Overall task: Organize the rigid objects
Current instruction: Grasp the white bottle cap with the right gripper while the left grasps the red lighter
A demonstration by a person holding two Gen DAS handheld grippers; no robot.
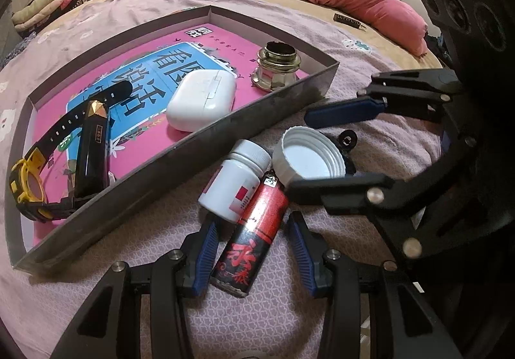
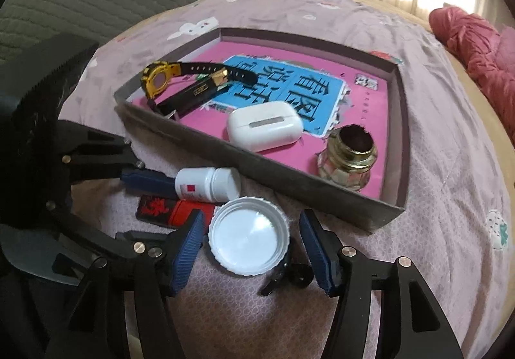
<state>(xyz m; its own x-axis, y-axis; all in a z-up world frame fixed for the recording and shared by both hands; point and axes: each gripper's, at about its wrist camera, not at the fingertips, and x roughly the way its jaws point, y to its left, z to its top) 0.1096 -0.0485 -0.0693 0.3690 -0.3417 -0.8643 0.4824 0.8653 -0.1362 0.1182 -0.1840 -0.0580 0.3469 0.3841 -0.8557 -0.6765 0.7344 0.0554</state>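
The red-and-black printed cylindrical tube (image 1: 254,231) lies on the bed outside the shallow grey cardboard tray (image 1: 180,162), touching the white plastic pill bottle (image 1: 233,180) at its 11 o'clock. The left gripper (image 1: 249,251) straddles it, jaws spread; closing comes next, I judge. The right gripper (image 2: 251,248), jaws spread, brackets the white ribbed screw cap (image 2: 248,238).

one tray (image 1: 206,146), one watch (image 1: 32,182), one earbud case (image 1: 201,99), two bottles (image 1: 235,180).
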